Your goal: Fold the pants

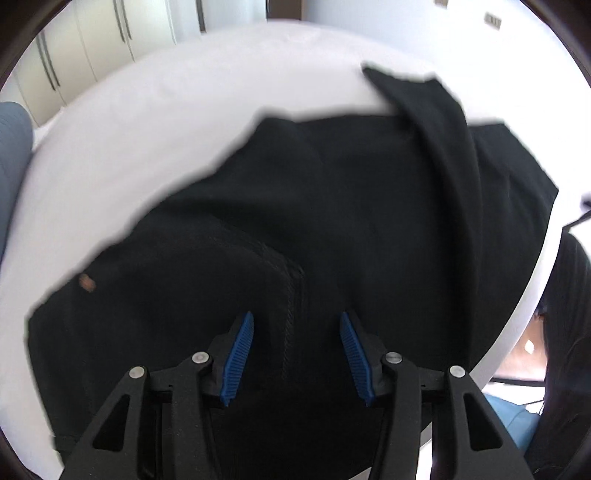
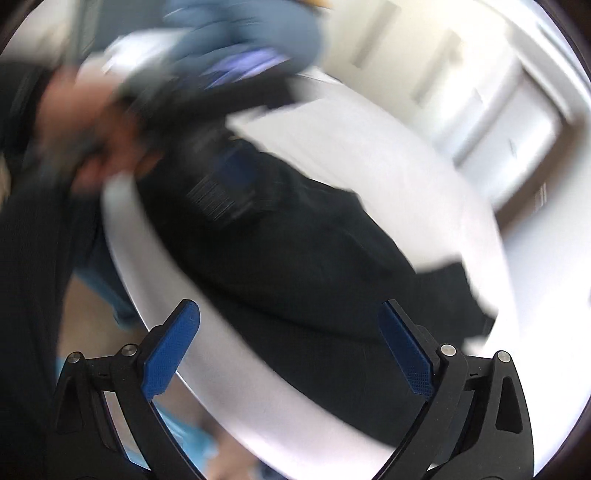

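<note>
Black pants lie spread on a white table, with a stitched seam and a folded corner near the left gripper. A strip of the fabric lies folded over the far part. The left gripper is open just above the pants, its blue pads on either side of the seam. In the blurred right wrist view the pants cross the table. The right gripper is wide open and empty above the table's near edge.
Pale cabinet doors stand behind the table. The person's dark clothing is at the right edge. In the right wrist view a hand and the other gripper blur at upper left, under a blue-grey cloth.
</note>
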Demonstrator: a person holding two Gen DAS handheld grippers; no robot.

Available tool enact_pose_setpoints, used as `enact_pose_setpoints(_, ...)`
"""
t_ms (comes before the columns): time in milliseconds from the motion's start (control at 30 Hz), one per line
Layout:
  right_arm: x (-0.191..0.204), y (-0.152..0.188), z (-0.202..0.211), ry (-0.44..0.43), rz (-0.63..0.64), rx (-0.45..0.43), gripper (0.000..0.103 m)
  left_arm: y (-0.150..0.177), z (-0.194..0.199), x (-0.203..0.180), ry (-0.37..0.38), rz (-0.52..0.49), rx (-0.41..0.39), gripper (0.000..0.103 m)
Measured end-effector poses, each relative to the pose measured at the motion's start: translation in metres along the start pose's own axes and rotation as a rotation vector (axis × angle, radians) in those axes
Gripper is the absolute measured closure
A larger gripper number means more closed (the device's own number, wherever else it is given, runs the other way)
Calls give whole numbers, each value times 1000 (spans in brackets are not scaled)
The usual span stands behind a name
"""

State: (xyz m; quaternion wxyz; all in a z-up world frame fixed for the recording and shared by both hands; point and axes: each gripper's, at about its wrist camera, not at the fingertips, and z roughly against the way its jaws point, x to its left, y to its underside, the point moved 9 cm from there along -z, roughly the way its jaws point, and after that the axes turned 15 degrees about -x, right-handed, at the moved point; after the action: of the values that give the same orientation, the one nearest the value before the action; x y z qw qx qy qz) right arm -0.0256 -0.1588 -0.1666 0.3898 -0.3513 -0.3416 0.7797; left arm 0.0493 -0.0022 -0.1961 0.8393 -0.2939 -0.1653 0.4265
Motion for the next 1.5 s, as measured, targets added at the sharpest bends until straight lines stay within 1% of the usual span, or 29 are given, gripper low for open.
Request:
enact_pose_setpoints(33, -16, 1, 0, 7, -66, 6, 5, 3, 2, -2, -21, -28, -32, 50)
enact_pose_setpoints(67, -32, 4, 2, 16, -135, 15, 5, 6, 6, -3, -30, -25, -41, 50)
enact_pose_setpoints(100, -55, 10, 3, 25, -225, 30, 5, 8, 12, -1, -26, 5, -33, 50)
enact_pose_setpoints(167, -99, 19, 3, 58, -363, 42, 5, 4, 21, 2, -35, 21, -32, 53)
enact_pose_setpoints(233, -146, 28, 1, 84, -492, 53, 5, -17, 36, 1, -17, 58, -105, 53)
enact_pose_setpoints(300, -200, 33, -8, 107, -658, 43, 5, -33, 38, -4, 5, 94, -136, 53)
enact_pose_setpoints(367, -244, 31, -18, 143, -761, 35, 5, -35, 27, -12, 20, 106, -122, 53)
enact_pose_setpoints(400, -274, 31, -31, 169, -813, 58, 5, -29, 13, -20, 34, 105, -84, 53)
enact_pose_setpoints(433, -287, 31, -40, 176, -833, 84, 8, -18, -1, -32, 40, 97, -40, 52)
enact_pose_setpoints(467, -306, 30, -53, 199, -844, 115, 14, -13, -7, -35, 19, 74, -29, 51)
enact_pose_setpoints(500, -317, 27, -62, 215, -840, 131, 15, -11, -7, -39, -16, 47, -58, 50)
enact_pose_setpoints(533, -332, 25, -77, 237, -828, 160, 15, -10, -6, -40, -25, 51, -61, 50)
enact_pose_setpoints(600, -348, 19, -104, 273, -795, 204, 15, -10, -5, -38, -15, 92, -59, 50)
enact_pose_setpoints(633, -345, 9, -128, 280, -782, 230, 15, -8, -3, -36, -5, 114, -58, 50)
enact_pose_setpoints(667, -349, 9, -144, 286, -780, 256, 15, -9, -2, -36, -3, 119, -58, 50)
enact_pose_setpoints(700, -355, 12, -167, 306, -788, 310, 15, -8, -1, -38, -5, 110, -57, 50)
enact_pose_setpoints(800, -356, 19, -203, 348, -810, 397, 15, -6, 0, -40, -7, 107, -51, 50)
enact_pose_setpoints(900, -369, 21, -231, 410, -773, 455, 15, -10, -5, -34, 2, 113, -54, 50)
enact_pose_setpoints(933, -370, 26, -240, 426, -759, 495, 15, -10, -4, -34, 4, 112, -55, 50)
enact_pose_setpoints(967, -372, 35, -249, 441, -752, 544, 15, -8, -3, -34, 5, 110, -55, 50)
enact_pose_setpoints(1000, -356, 46, -251, 450, -749, 581, 15, -5, 1, -32, 5, 108, -56, 50)
enact_pose_setpoints(1067, -357, 61, -261, 463, -755, 633, 15, -11, -7, -34, 6, 110, -57, 50)
enact_pose_setpoints(1133, -359, 68, -265, 464, -782, 622, 15, -12, -6, -33, 7, 115, -61, 50)
enact_pose_setpoints(1167, -360, 68, -267, 465, -796, 609, 22, -12, -6, -33, 6, 115, -62, 50)
enact_pose_setpoints(1200, -361, 66, -269, 452, -811, 584, 36, -12, -7, -33, 5, 117, -62, 50)
enact_pose_setpoints(1233, -361, 63, -269, 441, -810, 572, 47, -12, -6, -33, 4, 117, -62, 50)
enact_pose_setpoints(1300, -366, 55, -270, 423, -800, 548, 88, -12, -5, -32, 4, 113, -62, 50)
enact_pose_setpoints(1367, -374, 48, -263, 411, -828, 520, 98, -12, -6, -32, 5, 116, -60, 50)
enact_pose_setpoints(1500, -397, 31, -221, 397, -913, 359, 100, -11, -7, -33, 0, 112, -57, 50)
